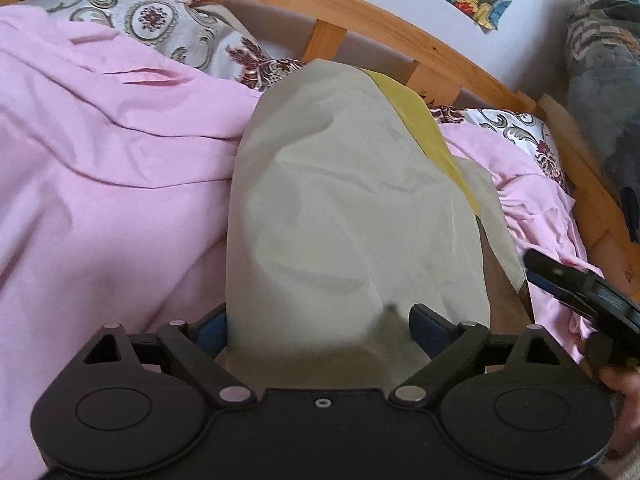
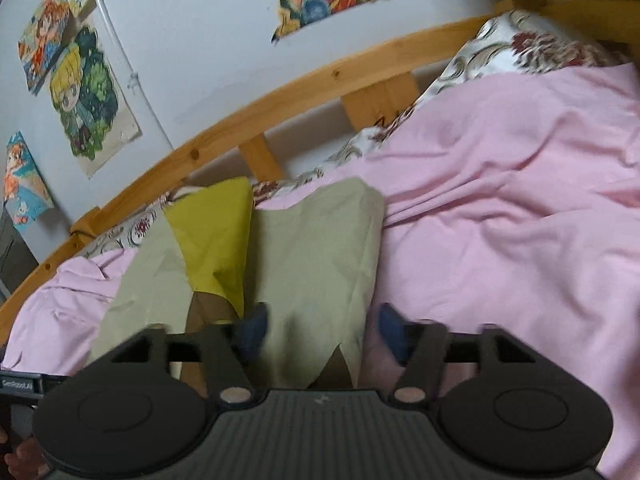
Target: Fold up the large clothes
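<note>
Lying lengthwise on the pink sheet (image 1: 100, 160) of the bed, the beige garment (image 1: 340, 208) with its yellow panel (image 1: 416, 120) looks already folded into a narrow strip, its near end reaching back between both tools. Both sets of jaws stand wide and press on nothing: the cloth runs loose between the blue pads of the left gripper (image 1: 318, 330), and the right gripper (image 2: 322, 328) likewise straddles the near edge, probably so the fold can settle flat. Beyond sit a floral pillow (image 1: 168, 28), the wooden bed frame (image 1: 360, 8) and posters (image 2: 86, 92) on the wall.
</note>
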Demonstrator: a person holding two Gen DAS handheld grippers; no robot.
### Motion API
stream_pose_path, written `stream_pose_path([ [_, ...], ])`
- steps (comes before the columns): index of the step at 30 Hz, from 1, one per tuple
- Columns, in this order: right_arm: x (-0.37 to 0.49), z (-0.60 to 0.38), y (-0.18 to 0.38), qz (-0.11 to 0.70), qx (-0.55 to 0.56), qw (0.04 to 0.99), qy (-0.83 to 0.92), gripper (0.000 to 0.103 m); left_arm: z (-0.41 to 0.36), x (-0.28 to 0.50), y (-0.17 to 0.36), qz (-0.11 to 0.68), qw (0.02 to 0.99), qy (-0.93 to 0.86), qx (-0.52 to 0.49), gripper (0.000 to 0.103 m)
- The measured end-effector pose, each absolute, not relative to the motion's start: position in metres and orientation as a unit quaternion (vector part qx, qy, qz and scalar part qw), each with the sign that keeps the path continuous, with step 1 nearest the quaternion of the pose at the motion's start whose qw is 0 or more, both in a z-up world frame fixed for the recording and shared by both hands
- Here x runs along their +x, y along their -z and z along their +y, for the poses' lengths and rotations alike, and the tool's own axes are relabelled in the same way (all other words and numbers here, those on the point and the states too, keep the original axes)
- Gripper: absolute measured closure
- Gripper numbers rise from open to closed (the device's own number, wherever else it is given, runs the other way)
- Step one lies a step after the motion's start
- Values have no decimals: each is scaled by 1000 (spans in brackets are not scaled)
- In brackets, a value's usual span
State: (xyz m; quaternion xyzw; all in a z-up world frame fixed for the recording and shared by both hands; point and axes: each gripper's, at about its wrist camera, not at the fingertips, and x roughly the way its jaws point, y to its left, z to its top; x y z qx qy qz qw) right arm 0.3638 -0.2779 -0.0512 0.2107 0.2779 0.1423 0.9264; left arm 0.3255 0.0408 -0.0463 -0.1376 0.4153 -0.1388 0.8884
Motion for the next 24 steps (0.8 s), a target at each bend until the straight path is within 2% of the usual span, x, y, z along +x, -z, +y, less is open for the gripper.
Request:
stream_pose_path([
  [2, 350, -282, 42, 265, 210, 931, -139, 17, 38, 317, 42, 409, 893, 130, -137, 1],
  [10, 289, -268, -8, 212, 154, 955, -140, 1, 29, 266, 4, 354, 920, 96, -137, 1],
  [24, 156, -237, -85, 112, 111, 979, -133, 0, 25, 127, -88, 227, 971, 51, -45, 1],
])
